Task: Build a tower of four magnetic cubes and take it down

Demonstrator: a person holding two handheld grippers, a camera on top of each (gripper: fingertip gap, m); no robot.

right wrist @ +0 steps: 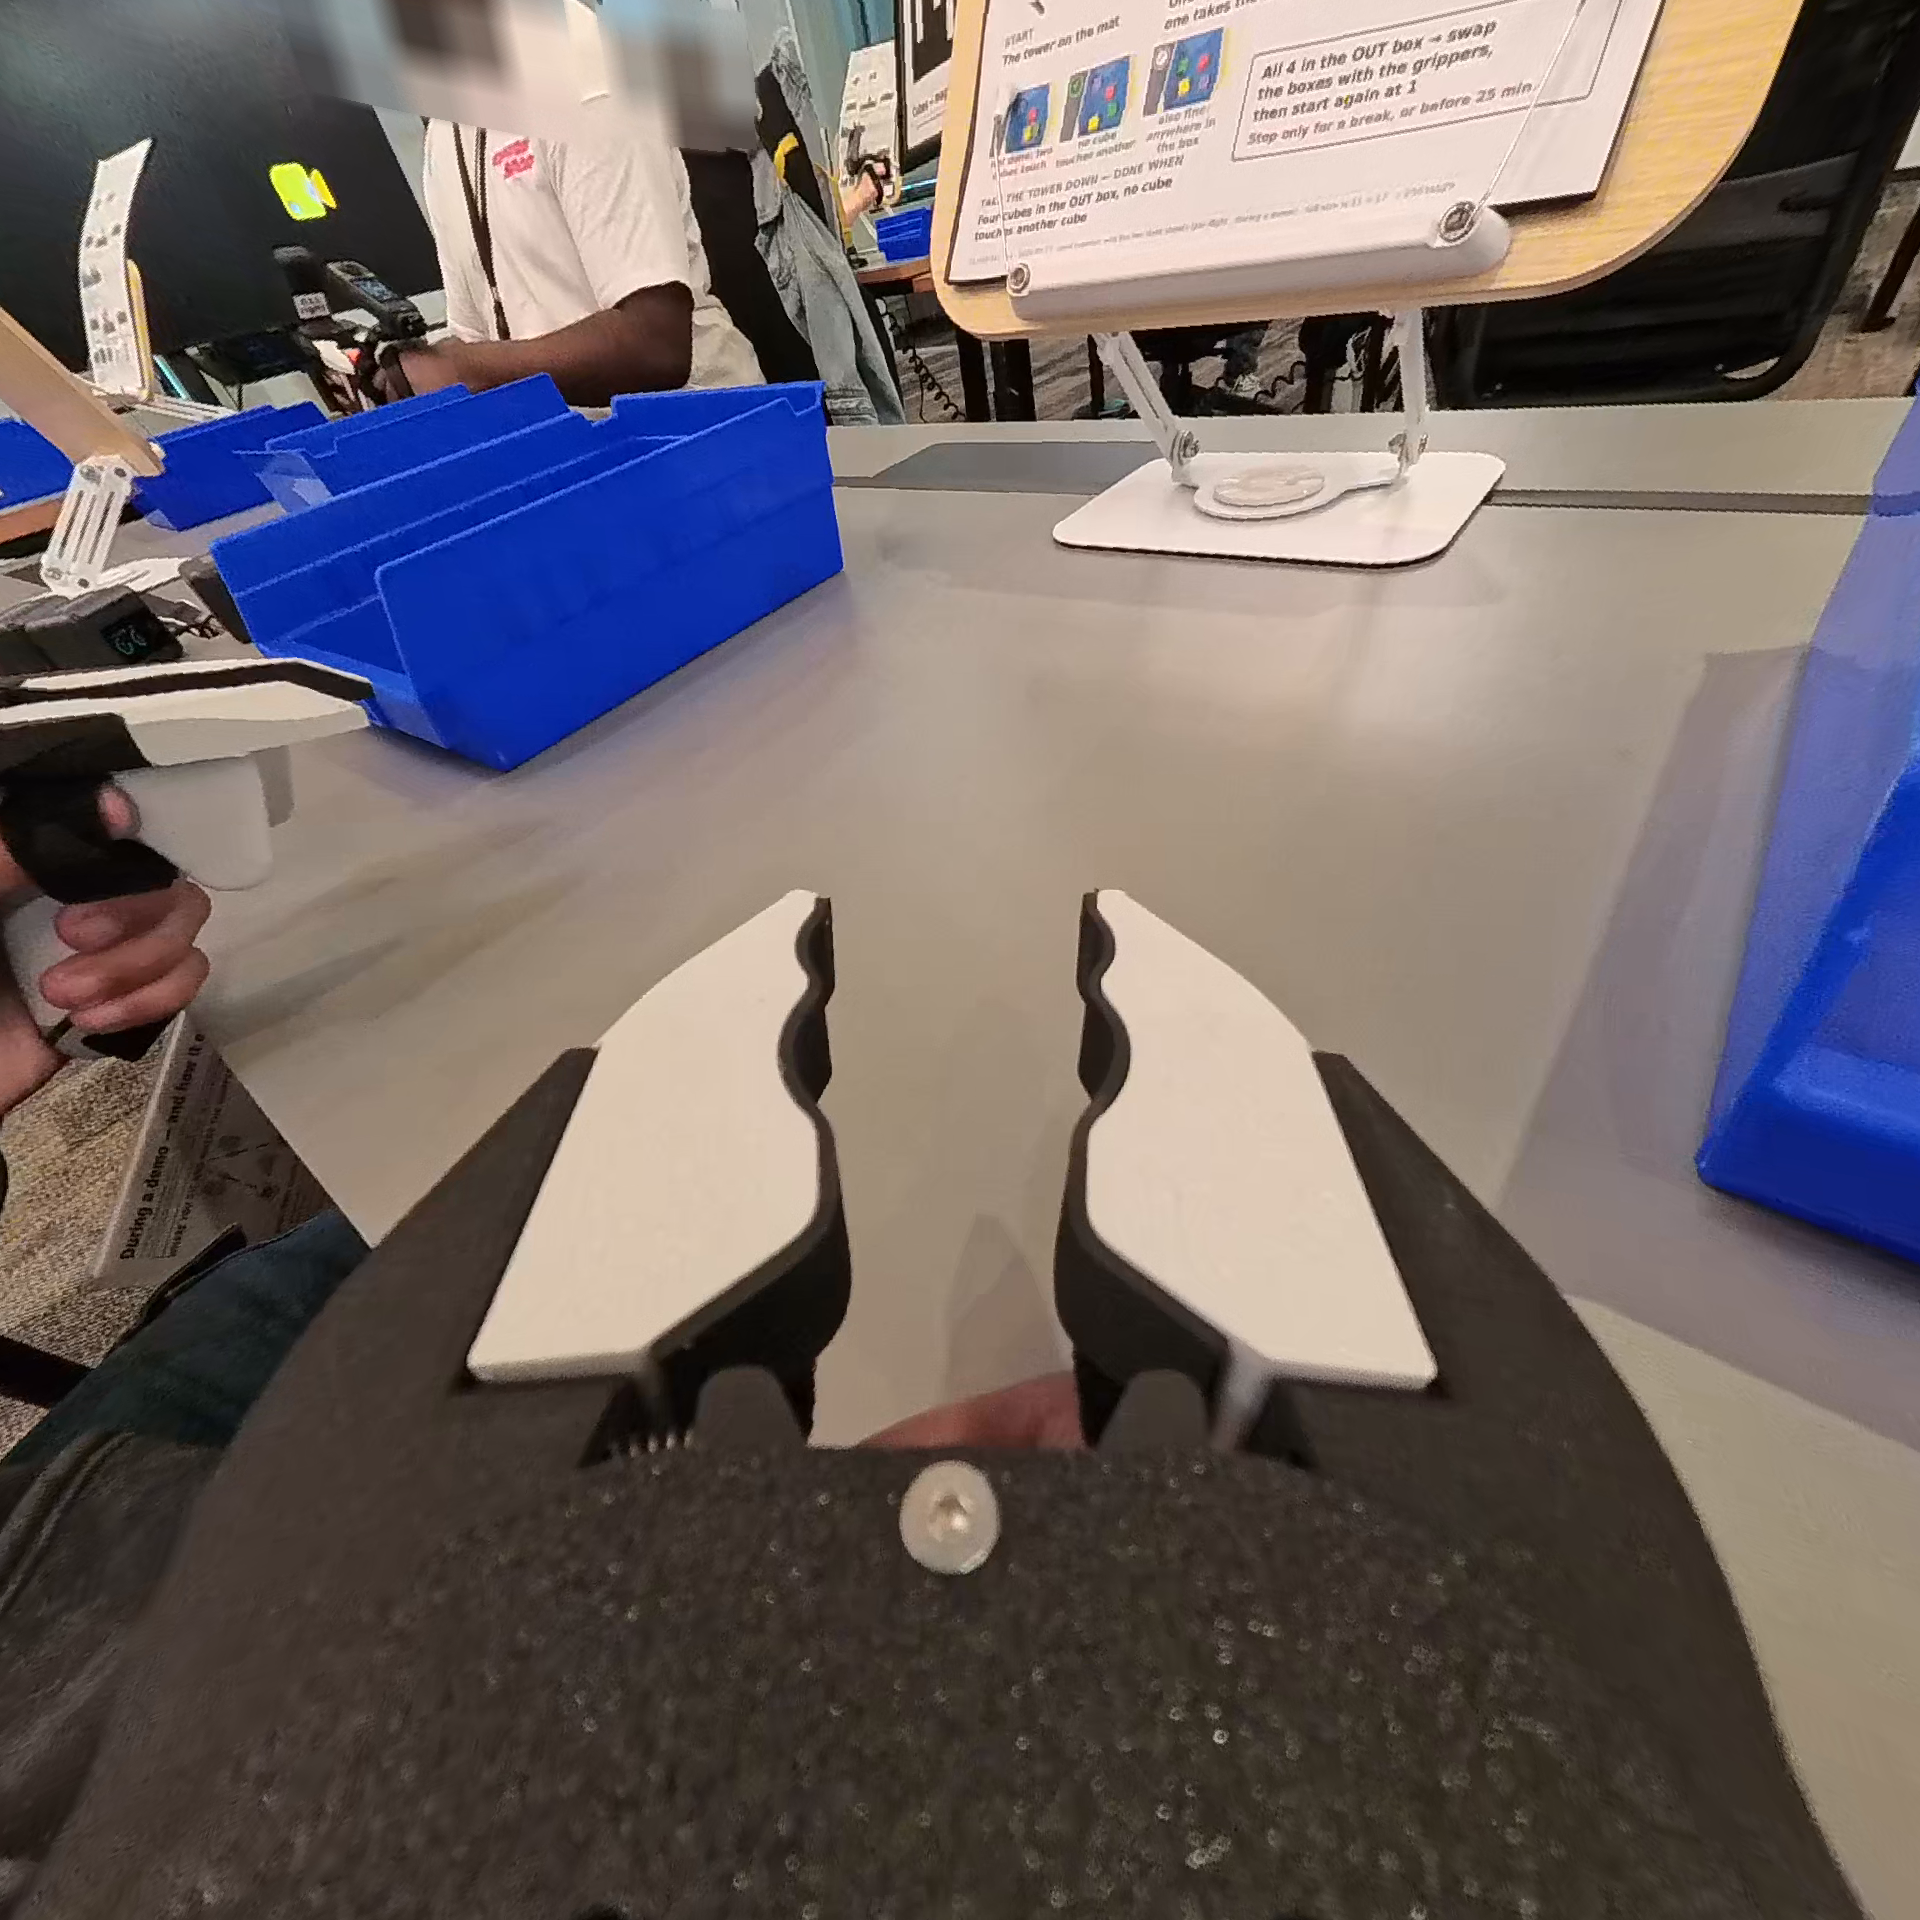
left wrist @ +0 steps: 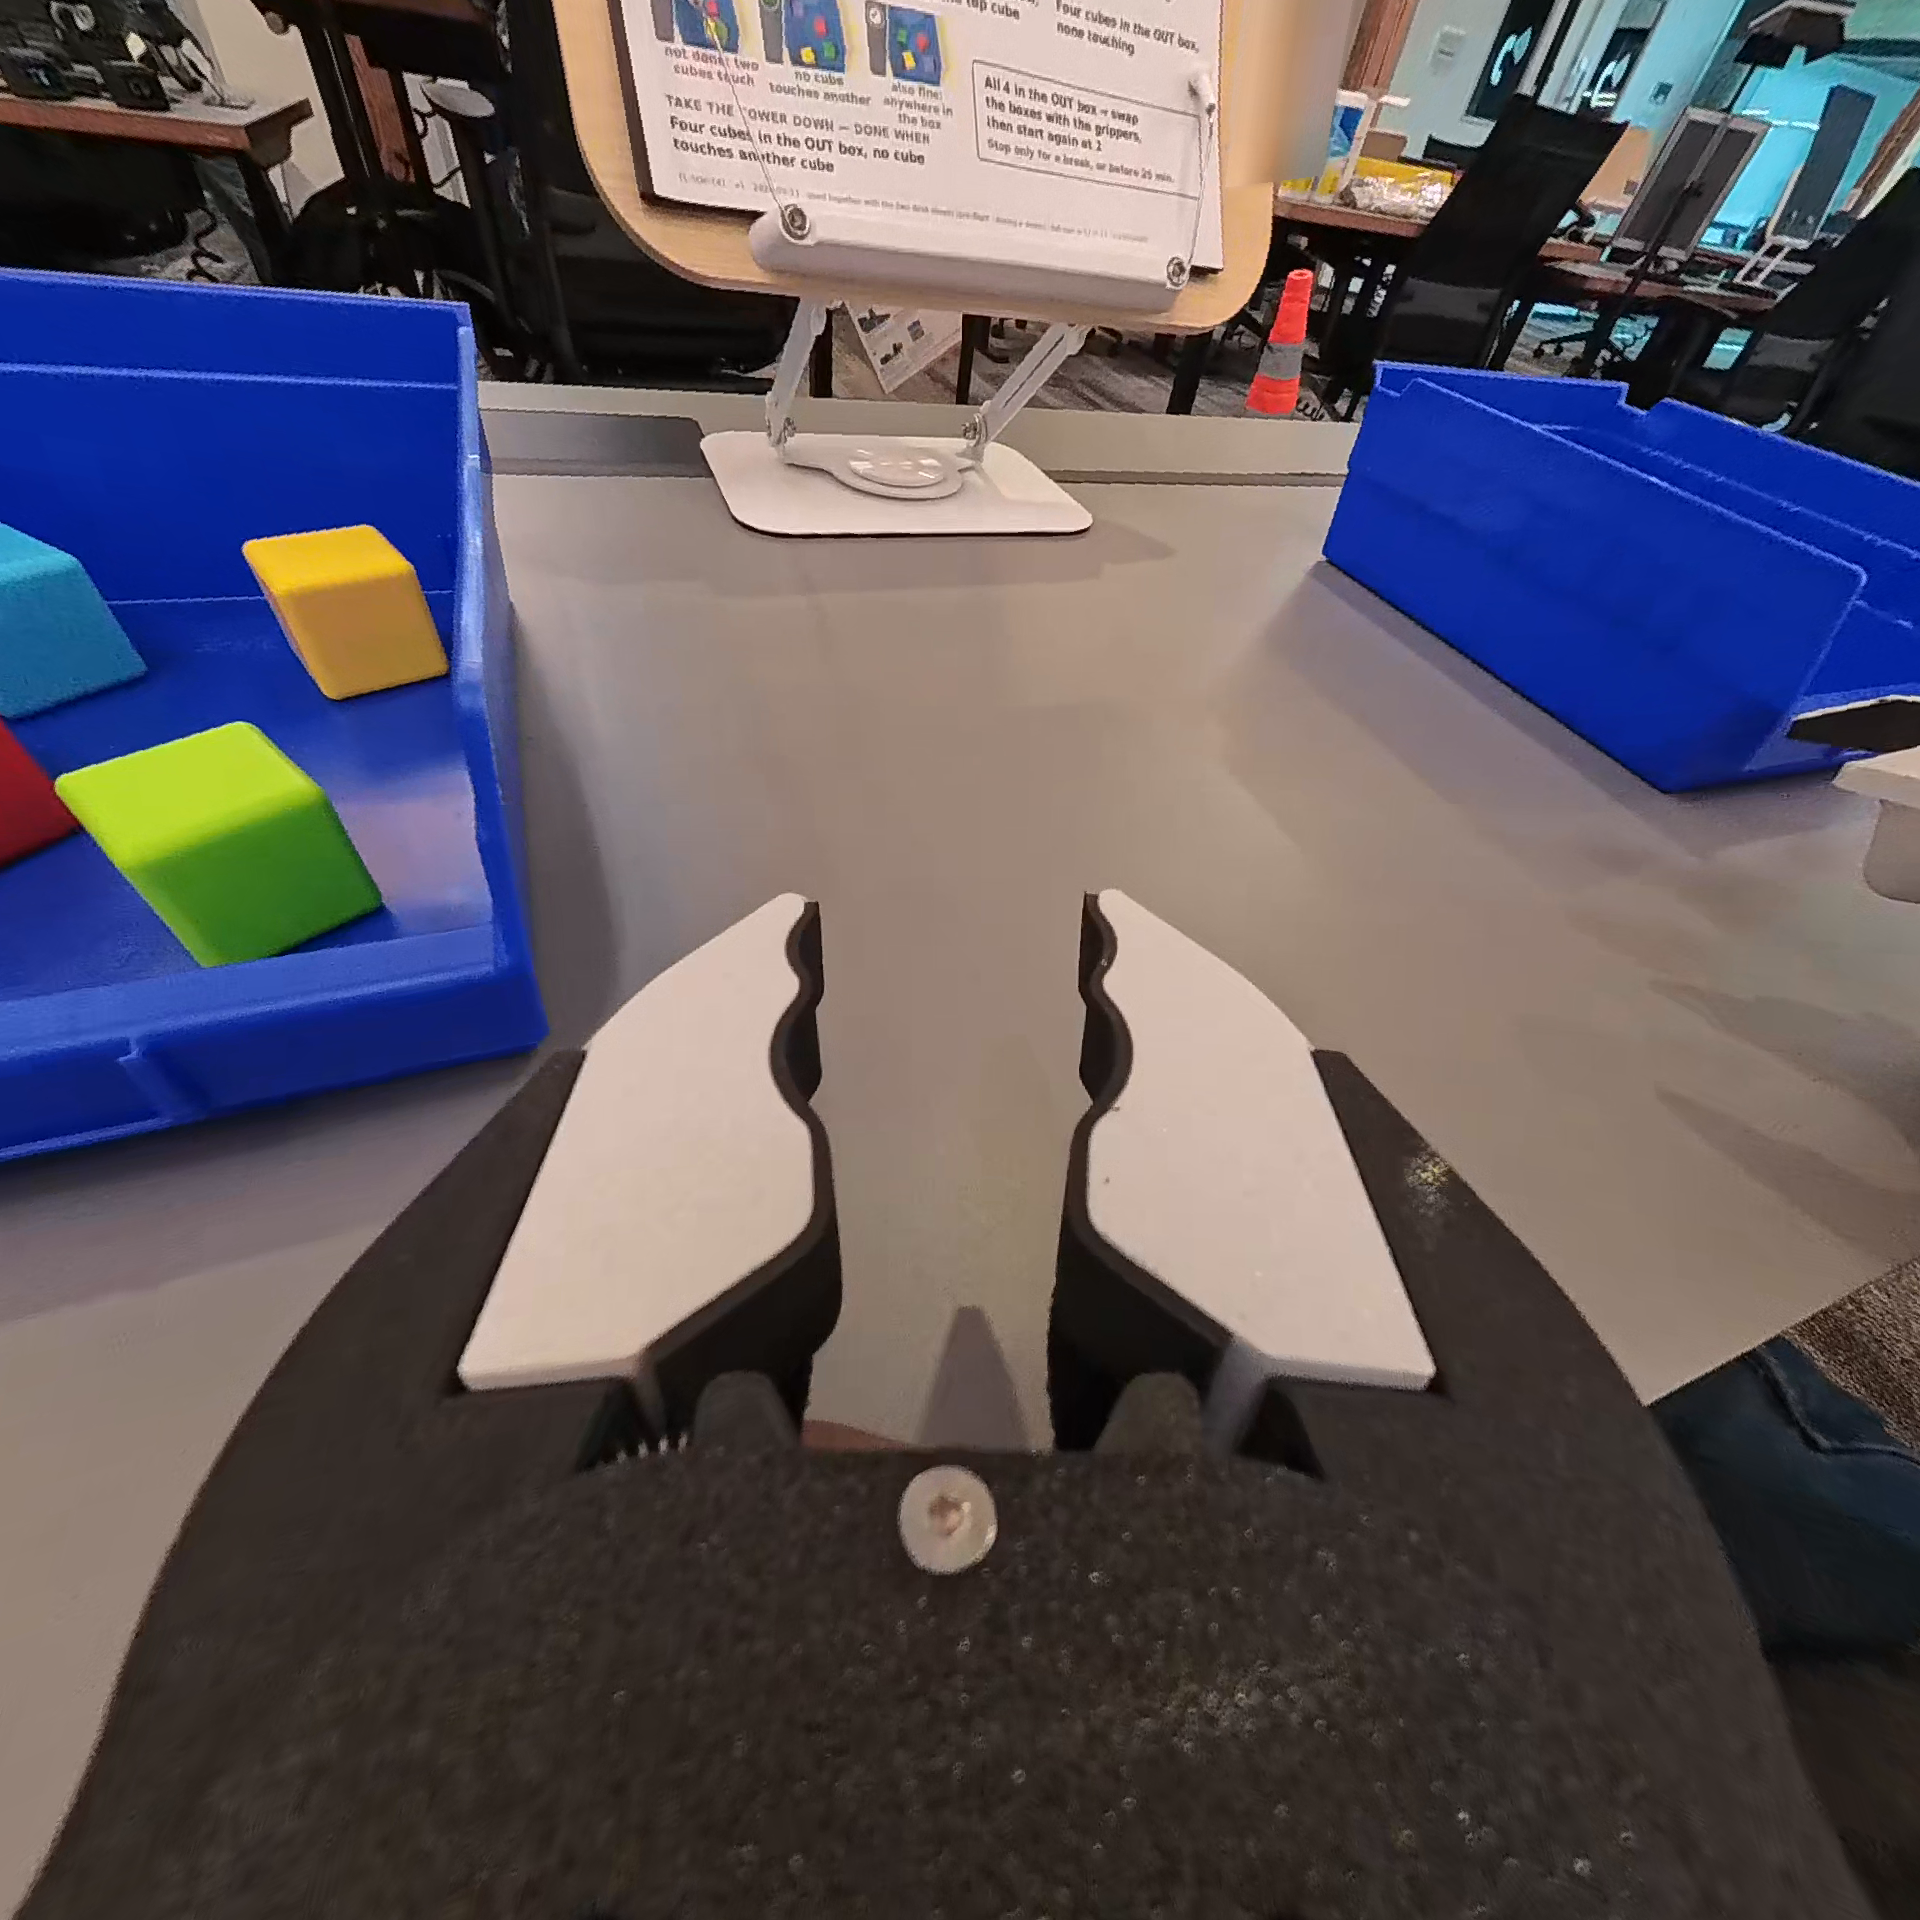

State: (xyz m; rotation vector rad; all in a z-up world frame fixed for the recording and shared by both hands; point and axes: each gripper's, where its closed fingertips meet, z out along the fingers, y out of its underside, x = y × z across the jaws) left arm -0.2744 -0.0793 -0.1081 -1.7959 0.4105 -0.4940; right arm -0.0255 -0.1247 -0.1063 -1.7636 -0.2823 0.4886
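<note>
Cubes sit in the blue bin (left wrist: 488, 727) I take as my landmark, and my left tongs (left wrist: 951, 914) hover over the grey surface (left wrist: 935, 727) just right of that bin's near corner, parted to a moderate gap with nothing between the tips. The green cube (left wrist: 223, 842) lies nearest the bin's front wall, closest to the left tongs. The yellow cube (left wrist: 348, 608) sits farther back, by the bin's right wall. The light blue cube (left wrist: 52, 634) and the red cube (left wrist: 26, 805) are toward the bin's left, both cut off by the frame edge. I see only a sliver of the red one, pressed close behind the green cube; I cannot tell whether they touch.

My right tongs (right wrist: 954, 914) hang over bare surface well right of the bin, open about as wide, gripping nothing. From there the bin's wall hides every cube. A second blue bin (left wrist: 1579, 613) stands across the surface from the landmark bin, its inside not visible to me. An instruction stand (left wrist: 894, 488) rests beyond, between both bins.

The cubes look matte, with softly rounded edges, each a single solid colour.
</note>
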